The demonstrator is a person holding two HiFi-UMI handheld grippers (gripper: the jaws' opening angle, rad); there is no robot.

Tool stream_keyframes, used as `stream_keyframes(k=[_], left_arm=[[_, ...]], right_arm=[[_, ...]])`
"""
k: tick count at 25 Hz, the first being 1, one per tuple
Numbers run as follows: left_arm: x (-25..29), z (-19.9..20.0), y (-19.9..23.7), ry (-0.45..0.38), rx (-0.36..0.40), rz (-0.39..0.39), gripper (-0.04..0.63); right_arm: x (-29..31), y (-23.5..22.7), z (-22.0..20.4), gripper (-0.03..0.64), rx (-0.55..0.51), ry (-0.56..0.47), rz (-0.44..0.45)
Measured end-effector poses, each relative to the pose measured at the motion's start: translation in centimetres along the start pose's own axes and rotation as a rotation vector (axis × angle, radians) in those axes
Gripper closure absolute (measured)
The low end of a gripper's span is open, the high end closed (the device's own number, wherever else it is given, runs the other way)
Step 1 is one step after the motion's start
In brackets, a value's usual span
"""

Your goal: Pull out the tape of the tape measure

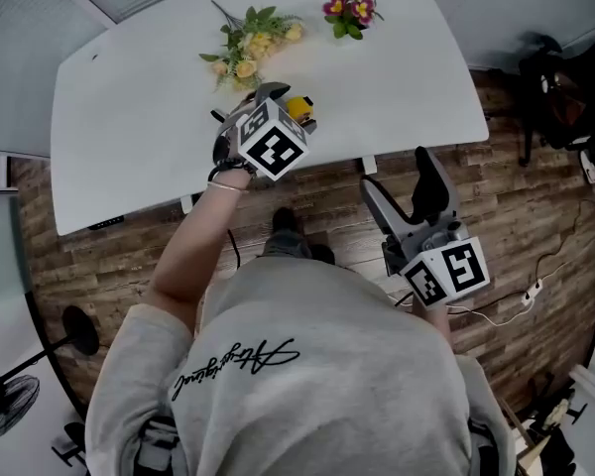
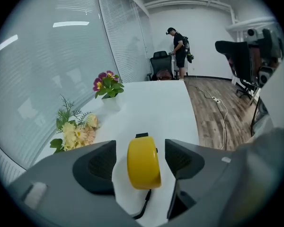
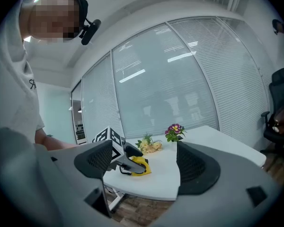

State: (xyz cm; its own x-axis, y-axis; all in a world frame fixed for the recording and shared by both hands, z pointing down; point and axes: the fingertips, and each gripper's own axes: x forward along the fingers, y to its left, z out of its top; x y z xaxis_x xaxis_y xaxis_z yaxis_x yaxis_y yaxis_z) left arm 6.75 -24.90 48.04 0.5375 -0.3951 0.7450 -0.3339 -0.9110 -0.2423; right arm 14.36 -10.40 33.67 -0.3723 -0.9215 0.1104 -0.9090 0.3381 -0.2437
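Yellow tape measure (image 2: 144,161) on white tabletop (image 1: 377,87) near front edge, sitting inside wide left claw (image 2: 141,146), gaps both sides, not gripped yet. Right claw (image 3: 144,161) wide, empty, off tabletop. My guess: hard smooth case, light, bit slippery, so clamp flat sides. Tape springy, grab by end hook.

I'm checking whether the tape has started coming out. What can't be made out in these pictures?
- Head view: the tape measure is mostly hidden under the left tongs and their marker cube; only a yellow corner shows.
- Left gripper view: it stands edge-on between the open tongs, so its flat sides are unseen.
- Right gripper view: too small and partly covered to show any tape out.
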Motion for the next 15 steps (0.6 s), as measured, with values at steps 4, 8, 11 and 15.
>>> stream_keyframes(k=[4, 8, 11, 15], left_arm=[[1.1, -0.3, 0.3, 0.028, 0.042, 0.005, 0.302], [2.0, -0.6, 0.2, 0.074, 0.061, -0.026, 0.307], [2.6, -1.0, 0.0, 0.128, 0.094, -0.05, 0.307], [3.2, -1.8, -0.6, 0.208, 0.112, -0.113, 0.325]], right_arm=[[-0.3, -0.4, 0.0, 0.212, 0.02, -0.011, -0.008], [-0.1, -0.2, -0.3, 0.219, -0.003, -0.002, -0.007], [0.2, -0.2, -0.3, 0.222, -0.001, -0.008, -0.007], [0.5, -0.3, -0.2, 0.229, 0.007, -0.015, -0.012]])
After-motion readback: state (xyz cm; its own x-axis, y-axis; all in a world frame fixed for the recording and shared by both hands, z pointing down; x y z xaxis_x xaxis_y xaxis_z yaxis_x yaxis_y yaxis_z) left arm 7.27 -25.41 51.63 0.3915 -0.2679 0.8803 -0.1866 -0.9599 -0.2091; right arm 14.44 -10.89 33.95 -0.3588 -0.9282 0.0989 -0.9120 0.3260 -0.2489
